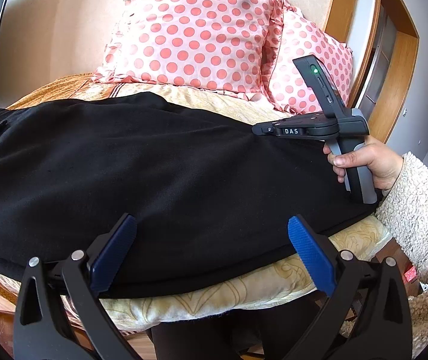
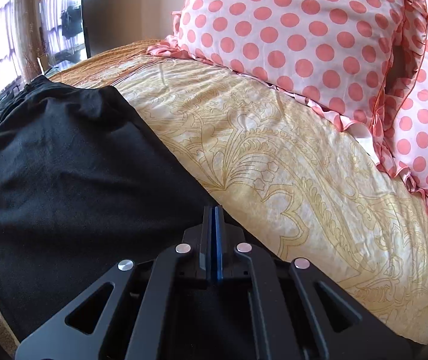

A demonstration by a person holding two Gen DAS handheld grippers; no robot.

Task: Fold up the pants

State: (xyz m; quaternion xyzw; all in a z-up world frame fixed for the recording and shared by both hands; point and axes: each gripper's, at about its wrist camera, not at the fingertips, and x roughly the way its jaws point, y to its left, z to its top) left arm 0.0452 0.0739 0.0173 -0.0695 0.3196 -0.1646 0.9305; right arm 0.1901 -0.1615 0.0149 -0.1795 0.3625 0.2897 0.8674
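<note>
A: What's on the bed besides the clothing?

B: A pale yellow bedspread [image 2: 273, 162] with a golden scrolling leaf pattern covers it, and a darker orange quilted cover [image 1: 55, 87] shows along the far side.

A: And the pillows?

B: Two white pillows with coral polka dots and frilled edges. The larger pillow [image 1: 196, 27] stands propped against the cream wall [image 1: 61, 21]; the smaller pillow [image 1: 312, 60] leans just beside it, touching its edge.

A: Anything around the bed?

B: A wooden frame [image 1: 354, 15] runs up behind the pillows. In the right wrist view, a bright window [image 2: 1, 45] sits at the far left, with dark shapes visible through it, too blurred to identify.
</note>
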